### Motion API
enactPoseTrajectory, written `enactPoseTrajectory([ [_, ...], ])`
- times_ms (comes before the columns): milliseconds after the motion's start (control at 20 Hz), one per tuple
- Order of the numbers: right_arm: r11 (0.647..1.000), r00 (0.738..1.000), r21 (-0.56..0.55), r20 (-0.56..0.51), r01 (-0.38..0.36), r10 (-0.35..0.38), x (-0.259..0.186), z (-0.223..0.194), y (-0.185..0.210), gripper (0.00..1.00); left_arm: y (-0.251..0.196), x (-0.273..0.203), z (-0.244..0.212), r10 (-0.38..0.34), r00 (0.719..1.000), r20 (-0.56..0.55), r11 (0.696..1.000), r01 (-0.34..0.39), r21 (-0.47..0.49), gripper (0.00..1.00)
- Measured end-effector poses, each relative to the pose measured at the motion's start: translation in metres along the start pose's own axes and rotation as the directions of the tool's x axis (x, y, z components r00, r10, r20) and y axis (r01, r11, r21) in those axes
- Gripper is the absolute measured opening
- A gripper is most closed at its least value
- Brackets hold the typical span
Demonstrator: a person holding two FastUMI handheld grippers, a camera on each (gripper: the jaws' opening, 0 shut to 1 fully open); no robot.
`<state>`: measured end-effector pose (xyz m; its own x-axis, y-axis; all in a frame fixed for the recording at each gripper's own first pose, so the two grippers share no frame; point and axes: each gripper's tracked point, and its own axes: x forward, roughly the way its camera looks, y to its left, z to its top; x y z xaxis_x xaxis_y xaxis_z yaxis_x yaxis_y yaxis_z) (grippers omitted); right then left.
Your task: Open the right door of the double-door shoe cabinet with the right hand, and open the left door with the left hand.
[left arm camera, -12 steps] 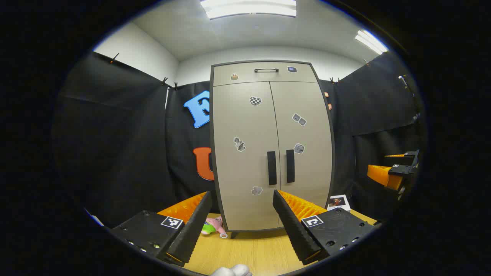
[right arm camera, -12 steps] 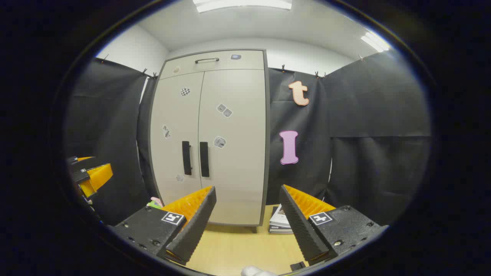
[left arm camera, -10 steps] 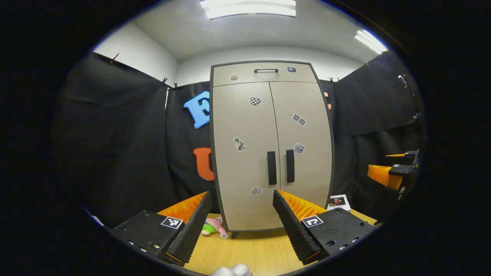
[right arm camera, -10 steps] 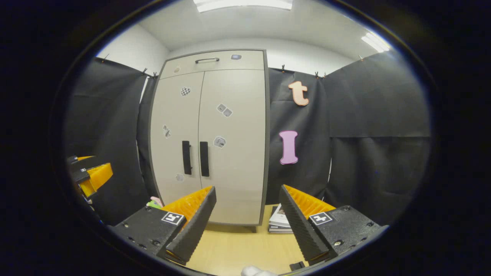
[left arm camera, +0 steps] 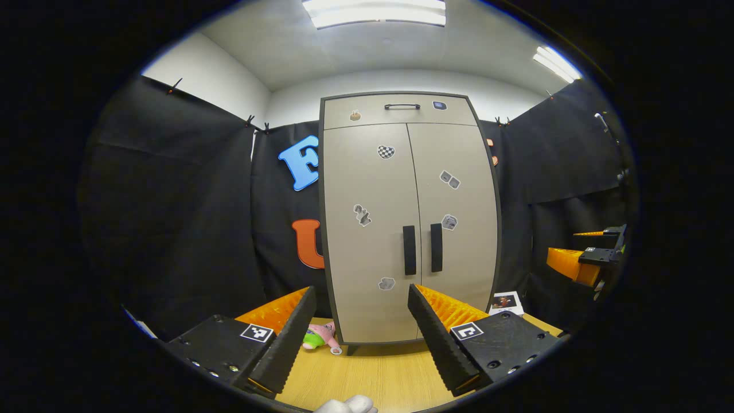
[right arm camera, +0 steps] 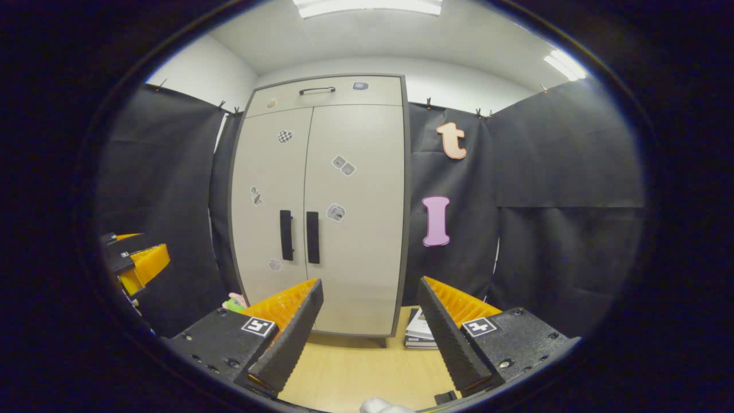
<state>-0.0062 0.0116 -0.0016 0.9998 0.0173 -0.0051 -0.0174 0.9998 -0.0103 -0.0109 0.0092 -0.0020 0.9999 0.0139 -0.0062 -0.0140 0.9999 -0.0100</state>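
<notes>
Right tool (right arm camera: 370, 321) spread; magazine stack (right arm camera: 417, 332) partly hidden behind.

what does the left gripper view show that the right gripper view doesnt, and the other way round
Left gripper view alone: the pink toy in full on the table left of the cabinet, and a photo card to its right. Right gripper view alone: a stack of books lying right of the cabinet. Both share the shoe cabinet with its left door and right door closed, the two dark handles side by side, and the top drawer. Each view has its own open claw low in front, the left claw and the right claw, short of the handles.
</notes>
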Motion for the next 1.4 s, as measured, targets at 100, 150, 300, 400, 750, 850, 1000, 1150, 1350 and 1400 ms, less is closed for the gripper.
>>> enactPoseTrajectory([
  [100, 1.0, 1.0, 0.003, -0.007, 0.002, -0.002, 0.002, -0.002, 0.002, 1.0, 0.003, -0.001, 0.0, 0.001, 1.0, -0.002, 1.0, -0.001, 0.005, 0.96],
  [150, 1.0, 1.0, 0.005, -0.008, 0.003, -0.003, 0.004, -0.003, 0.003, 1.0, 0.005, -0.003, 0.0, 0.004, 1.0, -0.002, 1.0, -0.004, 0.008, 0.96],
  [300, 1.0, 0.999, 0.004, -0.038, 0.016, -0.016, 0.016, -0.01, 0.007, 1.0, 0.013, -0.008, 0.0, 0.022, 1.0, -0.003, 1.0, -0.022, 0.013, 0.96],
  [400, 1.0, 0.999, 0.015, -0.045, 0.0, 0.001, 0.028, -0.011, 0.019, 1.0, 0.02, -0.014, -0.003, 0.037, 0.999, -0.008, 0.999, -0.037, 0.013, 0.96],
  [750, 0.999, 0.999, 0.009, -0.008, -0.035, 0.035, 0.09, 0.001, 0.057, 1.0, 0.063, -0.033, -0.013, 0.135, 0.99, -0.039, 0.991, -0.134, 0.031, 0.96],
  [850, 0.999, 0.999, 0.004, 0.0, -0.041, 0.041, 0.113, 0.005, 0.071, 1.0, 0.076, -0.04, -0.017, 0.165, 0.985, -0.048, 0.986, -0.164, 0.024, 0.96],
  [1000, 0.999, 0.999, -0.002, 0.004, -0.043, 0.043, 0.15, 0.011, 0.094, 1.0, 0.091, -0.05, -0.019, 0.207, 0.977, -0.057, 0.978, -0.207, 0.017, 0.96],
  [1150, 0.999, 0.999, -0.003, -0.001, -0.053, 0.053, 0.186, 0.014, 0.117, 1.0, 0.102, -0.058, -0.021, 0.237, 0.97, -0.061, 0.972, -0.236, 0.022, 0.96],
  [1350, 0.999, 0.999, -0.001, -0.003, -0.032, 0.032, 0.233, 0.017, 0.129, 1.0, 0.108, -0.064, -0.023, 0.241, 0.968, -0.072, 0.97, -0.239, 0.044, 0.96],
  [1400, 1.0, 1.0, -0.004, -0.01, -0.02, 0.02, 0.245, 0.017, 0.129, 0.93, 0.108, -0.064, -0.024, 0.238, 0.969, -0.069, 0.971, -0.234, 0.056, 0.96],
])
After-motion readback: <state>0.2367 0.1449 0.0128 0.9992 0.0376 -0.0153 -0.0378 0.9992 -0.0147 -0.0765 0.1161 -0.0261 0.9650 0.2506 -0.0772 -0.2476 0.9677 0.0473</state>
